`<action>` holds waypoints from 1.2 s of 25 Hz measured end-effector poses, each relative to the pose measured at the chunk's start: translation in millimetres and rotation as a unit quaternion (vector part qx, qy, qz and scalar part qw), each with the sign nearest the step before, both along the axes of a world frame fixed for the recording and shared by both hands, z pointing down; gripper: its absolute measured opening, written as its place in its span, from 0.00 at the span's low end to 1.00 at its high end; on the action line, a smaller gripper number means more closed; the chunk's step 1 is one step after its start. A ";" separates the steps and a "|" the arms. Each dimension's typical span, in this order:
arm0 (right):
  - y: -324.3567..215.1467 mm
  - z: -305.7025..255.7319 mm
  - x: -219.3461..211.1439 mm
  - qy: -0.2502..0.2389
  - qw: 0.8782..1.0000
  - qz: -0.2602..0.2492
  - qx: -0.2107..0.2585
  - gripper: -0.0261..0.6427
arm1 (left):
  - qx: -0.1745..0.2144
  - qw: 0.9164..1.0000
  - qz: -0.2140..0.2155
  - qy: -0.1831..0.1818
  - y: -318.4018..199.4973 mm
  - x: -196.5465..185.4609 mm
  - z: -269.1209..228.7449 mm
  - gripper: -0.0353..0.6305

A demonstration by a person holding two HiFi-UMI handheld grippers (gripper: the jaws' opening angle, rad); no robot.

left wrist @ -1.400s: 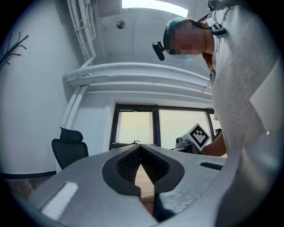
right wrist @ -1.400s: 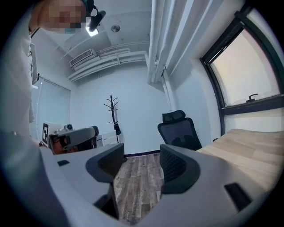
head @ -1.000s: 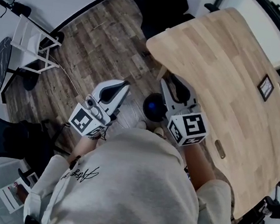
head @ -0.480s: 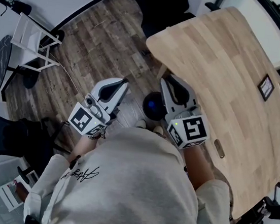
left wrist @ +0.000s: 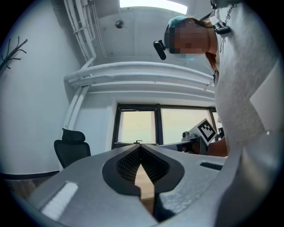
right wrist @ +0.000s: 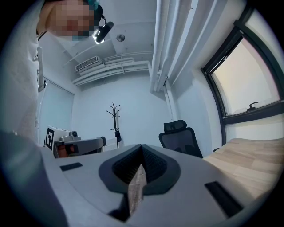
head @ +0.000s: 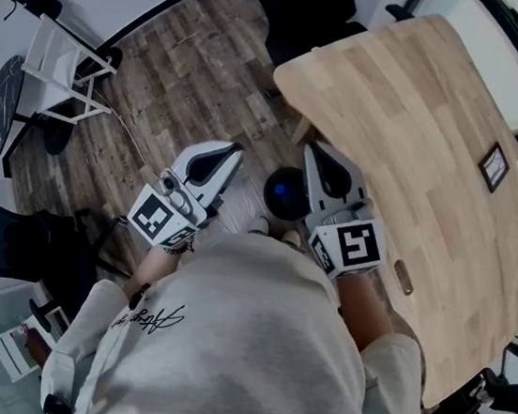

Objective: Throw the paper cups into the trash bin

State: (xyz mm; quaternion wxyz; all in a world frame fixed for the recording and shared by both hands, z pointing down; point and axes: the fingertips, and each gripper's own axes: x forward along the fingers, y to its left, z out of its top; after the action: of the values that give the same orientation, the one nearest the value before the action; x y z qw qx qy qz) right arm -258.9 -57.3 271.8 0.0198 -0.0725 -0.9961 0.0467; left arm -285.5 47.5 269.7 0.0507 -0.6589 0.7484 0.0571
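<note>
I hold both grippers close in front of me, side by side and pointing away from my body. The left gripper has its jaws pressed together, tips meeting, with nothing pinched. Through the slit behind the tips only pale wood shows. The right gripper is also pressed together, tip against tip, and empty.

The trash bin, dark and round, sits on the wooden floor in the gap between the two grippers, below them and a little nearer the right one. A blue patch shows inside it, but I cannot tell what that is.

The table runs along the outer side of the right gripper, and its near edge reaches past that gripper's tips.

From the right gripper view, a black office chair stands ahead of the jaws by the window. A coat stand rises against the wall ahead and to the left. The left gripper's marker cube shows off to the left.
</note>
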 end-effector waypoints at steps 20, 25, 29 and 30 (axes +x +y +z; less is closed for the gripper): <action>12.4 -0.9 -1.3 -0.001 0.999 -0.019 0.029 0.05 | 0.003 1.000 -0.004 0.003 2.7 -0.6 -1.0 0.06; 13.5 2.7 -1.4 0.007 1.000 -0.019 0.022 0.05 | -0.001 1.000 -0.004 0.003 4.9 -0.5 0.9 0.06; 15.9 1.8 -0.1 0.006 0.999 -0.022 0.023 0.05 | -0.001 1.000 -0.003 0.005 6.0 1.1 1.2 0.06; 17.7 2.0 0.0 0.008 0.999 -0.024 0.023 0.05 | -0.001 1.000 -0.003 0.006 6.6 1.0 1.9 0.06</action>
State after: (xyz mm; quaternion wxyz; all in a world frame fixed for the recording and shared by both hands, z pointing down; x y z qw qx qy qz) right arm -258.9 -39.6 273.9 0.0309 -0.0959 -0.9946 0.0239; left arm -284.5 54.0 271.6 0.0459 -0.6564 0.7506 0.0600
